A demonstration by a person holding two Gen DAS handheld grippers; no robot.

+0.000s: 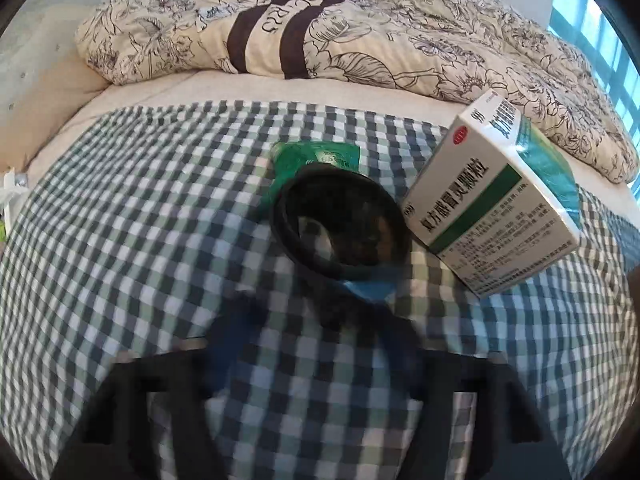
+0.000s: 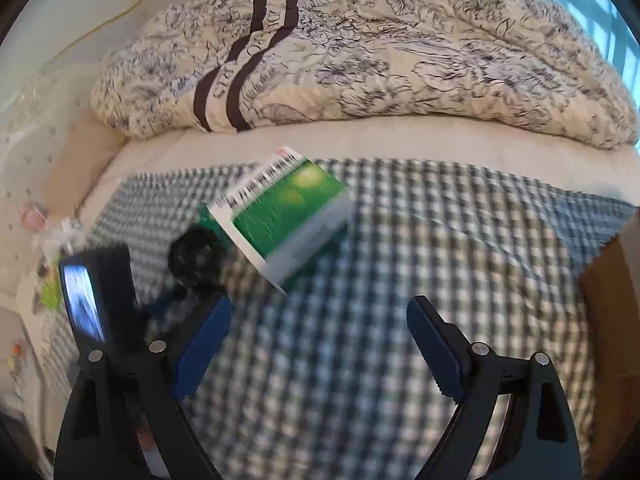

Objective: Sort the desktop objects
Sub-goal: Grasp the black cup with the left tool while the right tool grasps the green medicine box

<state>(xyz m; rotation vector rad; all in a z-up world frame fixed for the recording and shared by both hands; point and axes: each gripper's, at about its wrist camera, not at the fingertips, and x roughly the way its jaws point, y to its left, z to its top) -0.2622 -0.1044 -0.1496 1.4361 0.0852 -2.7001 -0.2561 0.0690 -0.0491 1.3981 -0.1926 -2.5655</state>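
Checked cloth (image 1: 140, 208) in green, grey and white covers the near part of a bed, with a floral quilt (image 1: 360, 40) bunched along the far side. At the far left of the right wrist view lies the left gripper (image 2: 168, 312), seen from outside as a dark body with a small lit screen; its blue finger (image 1: 236, 344) and the rest of its frame are heavily smeared in its own camera, so I cannot tell how far its jaws stand apart. Just beyond those blurred tips sits a black ring-shaped object (image 1: 340, 224), round and hollow, resting on the cloth. A green packet (image 1: 316, 160) lies partly under its far edge. To the right, touching the ring's rim, a white and green medicine box (image 1: 492, 208) lies tilted, printed with Chinese characters. In the right wrist view the same box (image 2: 284, 216) is blurred, left of centre and beyond the fingers. The right gripper (image 2: 320, 344) hovers over bare cloth nearer the camera, its blue pads (image 2: 436, 352) spread wide and holding nothing.
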